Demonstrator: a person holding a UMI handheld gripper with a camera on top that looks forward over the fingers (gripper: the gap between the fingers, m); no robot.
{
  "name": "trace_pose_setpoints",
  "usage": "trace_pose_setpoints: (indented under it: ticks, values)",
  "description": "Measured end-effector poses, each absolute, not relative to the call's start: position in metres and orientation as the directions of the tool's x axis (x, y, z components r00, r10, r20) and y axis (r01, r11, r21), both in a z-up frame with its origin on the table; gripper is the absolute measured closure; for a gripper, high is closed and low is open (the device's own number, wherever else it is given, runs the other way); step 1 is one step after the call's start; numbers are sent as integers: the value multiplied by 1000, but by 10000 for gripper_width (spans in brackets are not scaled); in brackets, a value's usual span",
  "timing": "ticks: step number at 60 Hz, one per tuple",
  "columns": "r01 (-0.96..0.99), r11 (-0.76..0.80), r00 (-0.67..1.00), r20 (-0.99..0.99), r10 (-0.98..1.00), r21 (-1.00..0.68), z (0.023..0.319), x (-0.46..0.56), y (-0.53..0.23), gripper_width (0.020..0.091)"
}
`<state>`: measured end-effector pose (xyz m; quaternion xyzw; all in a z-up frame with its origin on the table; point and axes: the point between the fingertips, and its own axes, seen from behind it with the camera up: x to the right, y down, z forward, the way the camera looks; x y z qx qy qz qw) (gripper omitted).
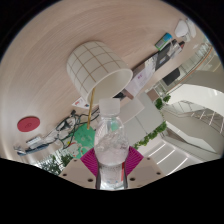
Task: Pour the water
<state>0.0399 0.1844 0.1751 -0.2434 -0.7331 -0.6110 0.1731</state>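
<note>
The tongs (110,172) pinch a clear plastic water bottle (111,150) between their magenta pads (92,160), one pad pressed to each side of its ribbed, transparent body. The bottle runs straight ahead from the fingers, its neck pointing at a white cylindrical cup with a thin grid pattern (98,68), tilted just beyond. Behind them, the room appears slanted: a round red sign (29,123) to one side, leafy green plants (150,137) and white curved balustrades (190,108) to the other.
</note>
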Motion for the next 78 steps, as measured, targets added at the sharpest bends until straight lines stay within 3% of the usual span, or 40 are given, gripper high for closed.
trace_pose_setpoints:
  ticks: [9,14,19,21,25,30,33,34,36,40,41,43,57,70,78]
  values:
    - [694,144,-719,667,196,705,168,41,179,804]
    - [913,49,-404,882,243,405,194,50,182,804]
    - [993,-57,114,969,221,-103,232,66,185,803]
    - [934,-94,355,926,130,-345,236,78,161,799]
    - [699,-147,716,682,152,-700,238,106,161,758]
    - [310,-187,945,280,169,-932,217,128,148,705]
    - [176,-193,975,143,173,-965,202,148,141,673]
    - [121,-177,983,94,156,-977,182,147,136,660]
    - [126,-201,977,87,194,-971,184,158,141,645]
    - [108,-219,968,53,245,-970,146,163,139,643]
    - [90,-213,968,36,247,-973,124,159,137,643]
    - [91,-234,964,27,264,-968,130,166,138,643]
    - [129,-341,955,24,296,-931,44,171,141,613]
    - [78,-349,957,-27,288,-934,39,178,136,608]
    - [78,-377,965,-24,260,-923,36,181,133,535]
